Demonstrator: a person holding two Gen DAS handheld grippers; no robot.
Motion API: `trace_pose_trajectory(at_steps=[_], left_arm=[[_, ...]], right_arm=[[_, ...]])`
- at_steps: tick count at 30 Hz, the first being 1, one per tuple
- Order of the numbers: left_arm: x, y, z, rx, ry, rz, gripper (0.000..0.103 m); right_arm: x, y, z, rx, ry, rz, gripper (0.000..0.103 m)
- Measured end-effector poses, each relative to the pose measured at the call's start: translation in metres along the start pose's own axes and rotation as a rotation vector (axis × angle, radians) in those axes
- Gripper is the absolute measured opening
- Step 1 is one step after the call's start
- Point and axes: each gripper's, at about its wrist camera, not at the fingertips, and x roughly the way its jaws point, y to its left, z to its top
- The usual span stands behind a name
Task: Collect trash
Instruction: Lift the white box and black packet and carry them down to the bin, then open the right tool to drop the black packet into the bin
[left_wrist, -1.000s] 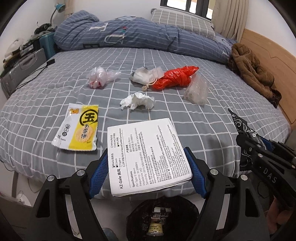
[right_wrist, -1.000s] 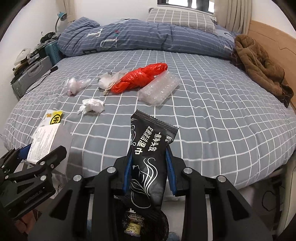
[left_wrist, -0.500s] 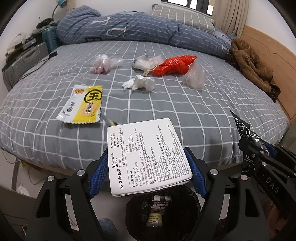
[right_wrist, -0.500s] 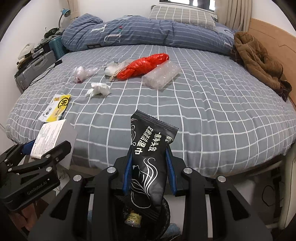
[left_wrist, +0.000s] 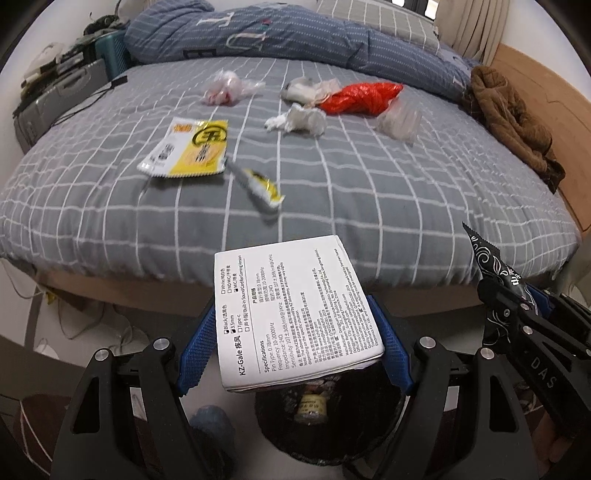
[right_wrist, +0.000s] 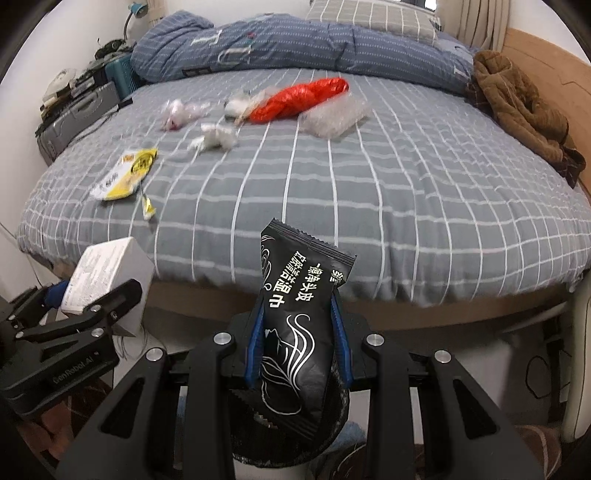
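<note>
My left gripper (left_wrist: 291, 306) is shut on a white printed box (left_wrist: 288, 280), gripped across its width by the blue pads. Directly below it stands a black-lined trash bin (left_wrist: 269, 424) with a small bottle inside. My right gripper (right_wrist: 297, 295) is shut on a black wipe packet (right_wrist: 303, 258), upright above the same bin (right_wrist: 332, 417). On the grey checked bed (left_wrist: 369, 192) lie a yellow snack wrapper (left_wrist: 188, 147), a small yellow strip wrapper (left_wrist: 258, 184), crumpled tissue (left_wrist: 299, 118), a red plastic bag (left_wrist: 358, 98) and clear bags (left_wrist: 399, 120).
A blue duvet (left_wrist: 295, 37) is heaped at the far end of the bed. A brown coat (left_wrist: 513, 114) lies along the wooden right side. A grey case (left_wrist: 55, 99) and clutter stand at the left. Cables trail on the floor below the bed edge.
Both grippers have drawn back from the bed and sunk a little, so the bed edge and the bin show more. The small strip wrapper has come out from behind the box.
</note>
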Motion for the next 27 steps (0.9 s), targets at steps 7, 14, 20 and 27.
trace_pose_trajectory(at_steps=[7,14,20,27], left_arm=[[0.003,0.006,-0.022,0.001,0.045,0.001,0.075],[0.021,0.014,-0.038,-0.014,0.102,-0.004,0.075],[0.045,0.016,-0.049,0.010,0.143,0.027,0.075],[0.071,0.026,-0.060,0.012,0.188,0.043,0.075]], right_arm=[[0.008,0.002,-0.026,0.013,0.068,0.010,0.031],[0.028,0.007,-0.052,-0.013,0.140,-0.008,0.031],[0.047,0.003,-0.063,-0.011,0.201,-0.004,0.031],[0.075,0.006,-0.076,-0.008,0.278,0.000,0.031]])
